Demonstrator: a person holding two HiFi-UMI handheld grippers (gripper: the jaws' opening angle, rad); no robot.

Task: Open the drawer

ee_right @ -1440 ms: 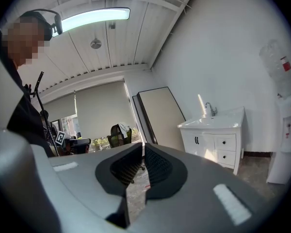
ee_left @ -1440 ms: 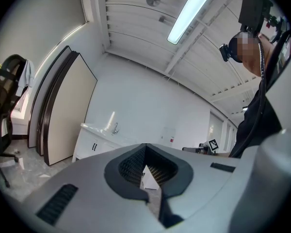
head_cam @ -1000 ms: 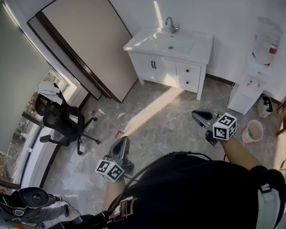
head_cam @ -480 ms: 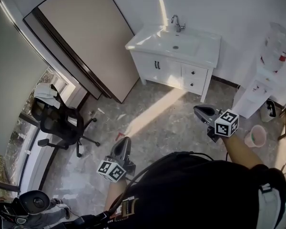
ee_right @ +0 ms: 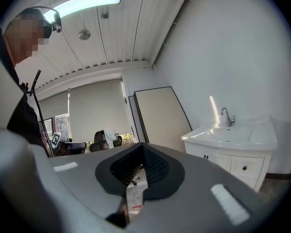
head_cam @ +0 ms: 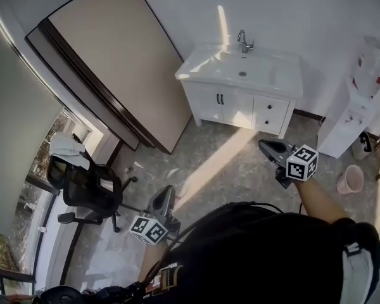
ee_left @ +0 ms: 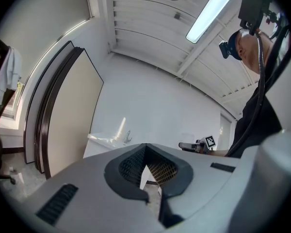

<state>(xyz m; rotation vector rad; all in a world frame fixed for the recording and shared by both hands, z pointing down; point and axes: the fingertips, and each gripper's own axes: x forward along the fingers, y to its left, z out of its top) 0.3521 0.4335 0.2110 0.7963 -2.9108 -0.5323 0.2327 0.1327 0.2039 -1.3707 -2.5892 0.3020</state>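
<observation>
A white vanity [head_cam: 223, 103] with a sink and tap stands against the far wall. Two small drawers with dark knobs, the upper [head_cam: 270, 106] and the lower [head_cam: 266, 124], sit on its right side, next to two doors. My left gripper [head_cam: 167, 191] is held low at the left, far from the vanity, jaws shut on nothing. Further forward at the right, my right gripper [head_cam: 266, 147] points toward the vanity, still well short of it, and is also shut and empty. In the right gripper view the upper drawer [ee_right: 245, 168] shows beyond the right gripper [ee_right: 143, 148]. The left gripper [ee_left: 145, 152] faces the vanity [ee_left: 105, 142] from a distance.
A large beige panel [head_cam: 114, 62] leans on the wall left of the vanity. A black office chair [head_cam: 88, 185] stands by the window at the left. A white water dispenser [head_cam: 358, 103] and a pink bucket [head_cam: 351, 179] are at the right. The floor is grey stone.
I have moved across the floor, and the vanity has shifted right in the head view. The chair has slid lower. Both grippers travelled with me, still shut.
</observation>
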